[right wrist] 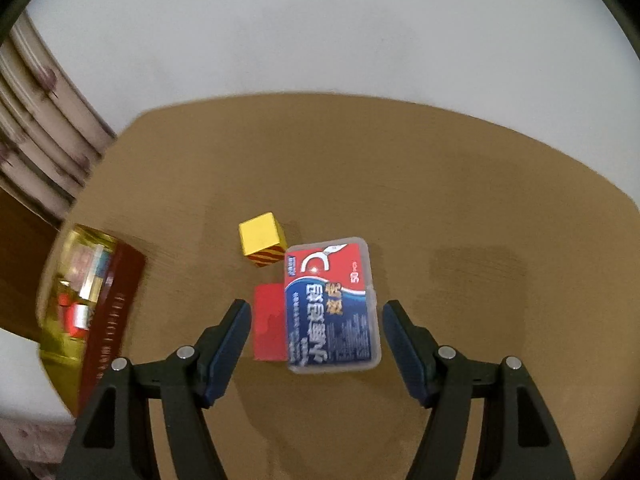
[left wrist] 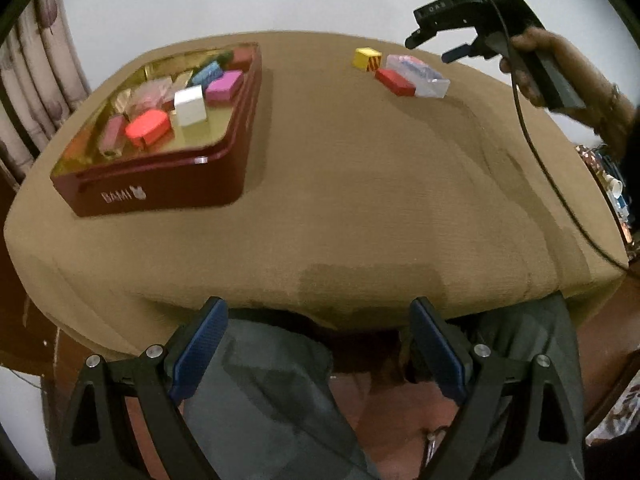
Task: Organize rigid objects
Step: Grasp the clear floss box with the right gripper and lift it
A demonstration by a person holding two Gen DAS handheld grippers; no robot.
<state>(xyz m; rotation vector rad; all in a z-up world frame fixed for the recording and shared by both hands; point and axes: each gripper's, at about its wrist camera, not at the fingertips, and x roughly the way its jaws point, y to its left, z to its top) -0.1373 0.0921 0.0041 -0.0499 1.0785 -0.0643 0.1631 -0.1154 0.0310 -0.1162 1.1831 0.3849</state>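
Observation:
A dark red tin (left wrist: 160,184) with a gold inside stands at the table's left and holds several coloured blocks. It also shows at the left of the right wrist view (right wrist: 108,320). A clear plastic box with a red and blue label (right wrist: 330,304), a flat red block (right wrist: 270,320) and a yellow cube (right wrist: 262,238) lie together on the tan cloth. My right gripper (right wrist: 316,340) is open and hovers above the clear box; it shows in the left wrist view (left wrist: 430,48). My left gripper (left wrist: 316,340) is open and empty at the table's near edge.
The tan cloth covers the whole table (left wrist: 360,184). A curtain (left wrist: 44,60) hangs at the left behind the tin. The person's legs (left wrist: 280,392) are below the near edge. Clutter (left wrist: 612,188) sits off the right side.

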